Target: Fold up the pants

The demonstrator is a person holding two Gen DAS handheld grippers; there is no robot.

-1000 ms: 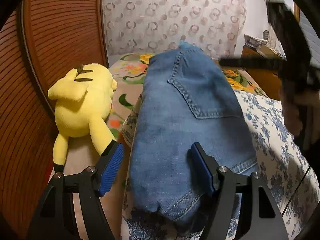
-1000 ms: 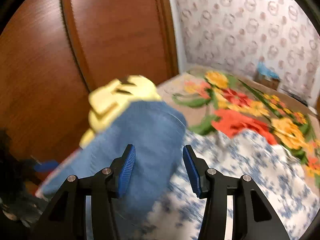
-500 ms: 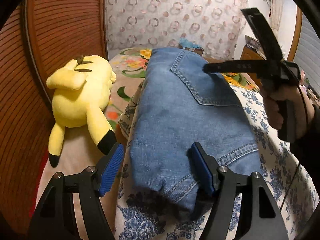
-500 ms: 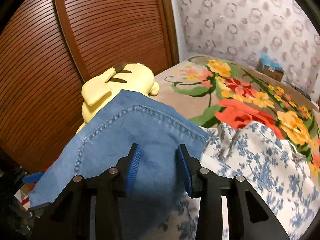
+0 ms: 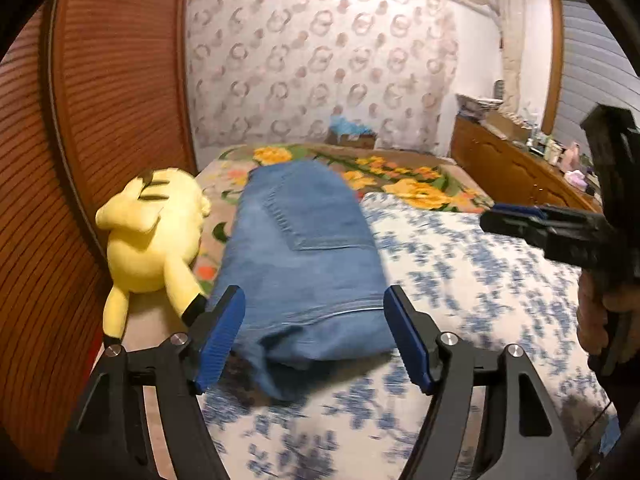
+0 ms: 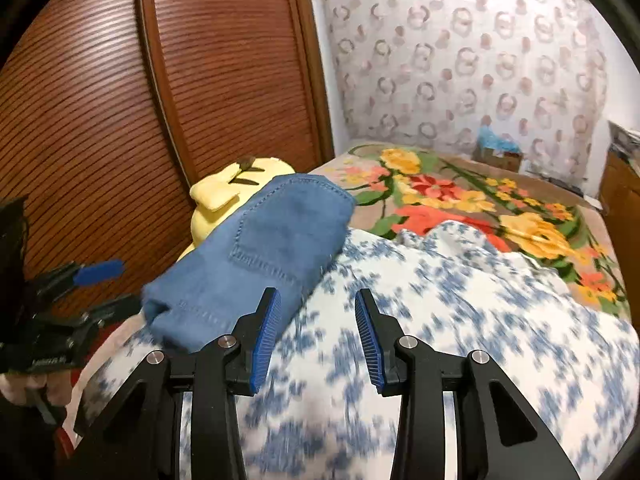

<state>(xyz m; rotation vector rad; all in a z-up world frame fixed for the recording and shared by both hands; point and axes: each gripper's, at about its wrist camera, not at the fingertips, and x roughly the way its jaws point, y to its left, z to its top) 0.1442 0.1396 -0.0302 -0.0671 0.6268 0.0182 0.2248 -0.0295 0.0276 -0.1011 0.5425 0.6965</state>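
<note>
The blue denim pants (image 5: 308,256) lie folded in a thick stack on the bed, back pocket up; they also show in the right wrist view (image 6: 256,252). My left gripper (image 5: 312,336) is open and empty, its fingers on either side of the stack's near end, just short of it. My right gripper (image 6: 316,336) is open and empty above the blue-and-white floral quilt (image 6: 440,320), to the right of the pants. It appears at the right of the left wrist view (image 5: 520,220).
A yellow plush toy (image 5: 148,236) lies left of the pants against the brown slatted wardrobe door (image 5: 80,160). A flowered blanket (image 6: 460,196) covers the far bed. A wooden dresser (image 5: 516,168) stands at the right.
Both grippers have pulled back and up from the pants. The right gripper has moved off the denim to above the quilt and opened wider. The pants stay folded in place.
</note>
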